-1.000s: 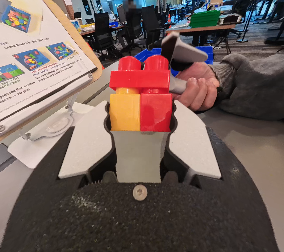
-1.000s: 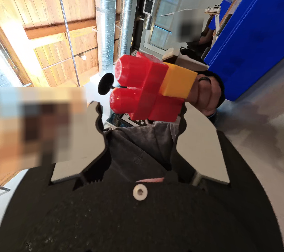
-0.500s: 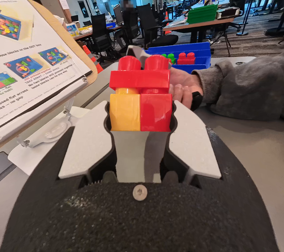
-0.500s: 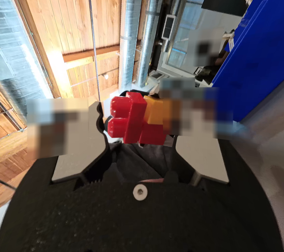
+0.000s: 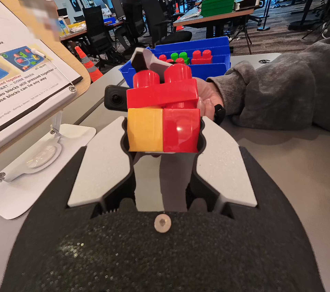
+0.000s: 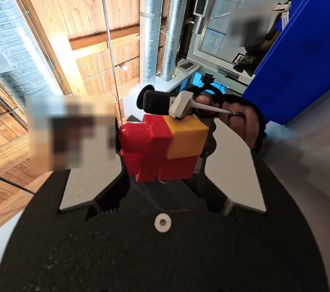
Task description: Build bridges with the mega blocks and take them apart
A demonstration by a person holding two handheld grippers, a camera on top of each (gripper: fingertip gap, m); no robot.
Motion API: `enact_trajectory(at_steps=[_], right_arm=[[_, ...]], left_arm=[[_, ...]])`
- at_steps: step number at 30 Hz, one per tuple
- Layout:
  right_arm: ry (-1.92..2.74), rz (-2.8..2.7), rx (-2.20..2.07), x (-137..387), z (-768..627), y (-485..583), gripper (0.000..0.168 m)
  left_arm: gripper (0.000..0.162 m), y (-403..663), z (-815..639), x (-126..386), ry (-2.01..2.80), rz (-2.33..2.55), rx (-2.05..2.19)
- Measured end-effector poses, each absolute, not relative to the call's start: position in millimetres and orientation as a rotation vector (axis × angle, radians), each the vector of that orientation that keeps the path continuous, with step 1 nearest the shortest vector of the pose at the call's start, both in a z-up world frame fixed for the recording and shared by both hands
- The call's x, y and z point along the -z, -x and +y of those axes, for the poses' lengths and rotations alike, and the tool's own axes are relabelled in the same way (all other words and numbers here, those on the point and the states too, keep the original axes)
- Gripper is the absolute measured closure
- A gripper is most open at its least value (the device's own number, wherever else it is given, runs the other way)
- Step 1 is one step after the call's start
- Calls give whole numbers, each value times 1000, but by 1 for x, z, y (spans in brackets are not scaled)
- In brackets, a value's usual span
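- Left gripper (image 5: 162,123): jaws closed partway on two base blocks set side by side. The yellow block (image 5: 144,131) is at its 9 o'clock and the red base block (image 5: 180,130) at its 3 o'clock. Each finger presses an outer face and the grip looks firm.
- Red two-stud cap (image 5: 160,96) sits at 12 o'clock from that claw and spans both bases, with its long axis running 9–3. It is tilted: the 3 o'clock end is up with a stud gap showing, and the 9 o'clock end is nearly seated on the yellow block.
- Right gripper (image 6: 163,140): jaws wide and bracketing the whole stack. In its own view the stack lies on its side, studs toward 9 o'clock and bases toward 3. One finger looks to be touching the studs. I can't tell whether it is actually clamping — a blur patch covers part of that side.
- Judgement: this is the take-apart step, with the cap half peeled.
- Key relation: the cap's free end is on the red-base side, so the pull should go along 12 o'clock from the left claw, rolling toward the yellow end. The right gripper is the one placed to do it.
- Risk: the yellow block may come away with the cap.
- Blue bin (image 5: 210,69) is at 1 o'clock on the table (image 5: 276,167) and holds loose red and green blocks.
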State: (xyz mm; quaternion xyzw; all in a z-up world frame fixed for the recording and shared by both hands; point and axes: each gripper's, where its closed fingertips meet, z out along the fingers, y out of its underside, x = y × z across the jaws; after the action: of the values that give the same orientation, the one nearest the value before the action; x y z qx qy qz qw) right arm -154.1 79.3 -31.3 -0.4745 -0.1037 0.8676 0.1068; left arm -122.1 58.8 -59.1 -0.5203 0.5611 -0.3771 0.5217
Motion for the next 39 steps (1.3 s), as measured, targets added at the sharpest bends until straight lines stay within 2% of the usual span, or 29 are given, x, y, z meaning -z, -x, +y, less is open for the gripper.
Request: enact_trajectory(at_steps=[6,13,18,23,27,39], right_arm=[[1412,-344,-2437,33,79,153,72],[1377,-268,-2486,29,81,155,72],[1331,-238,-2451,21,77,145,58],[1430,-303,-2537,36,52,157,58],[1396,-307,-2595,33,50,161,68],[1497,-343,-2499,47,51,163,69]], left_arm=[[87,120,59,63,1234,1355,858],[87,122,60,59,1237,1346,847],[87,133,69,44,1223,1275,841],[88,134,70,48,1227,1285,846],[87,128,66,57,1220,1324,806],[87,126,71,70,1264,1344,821]])
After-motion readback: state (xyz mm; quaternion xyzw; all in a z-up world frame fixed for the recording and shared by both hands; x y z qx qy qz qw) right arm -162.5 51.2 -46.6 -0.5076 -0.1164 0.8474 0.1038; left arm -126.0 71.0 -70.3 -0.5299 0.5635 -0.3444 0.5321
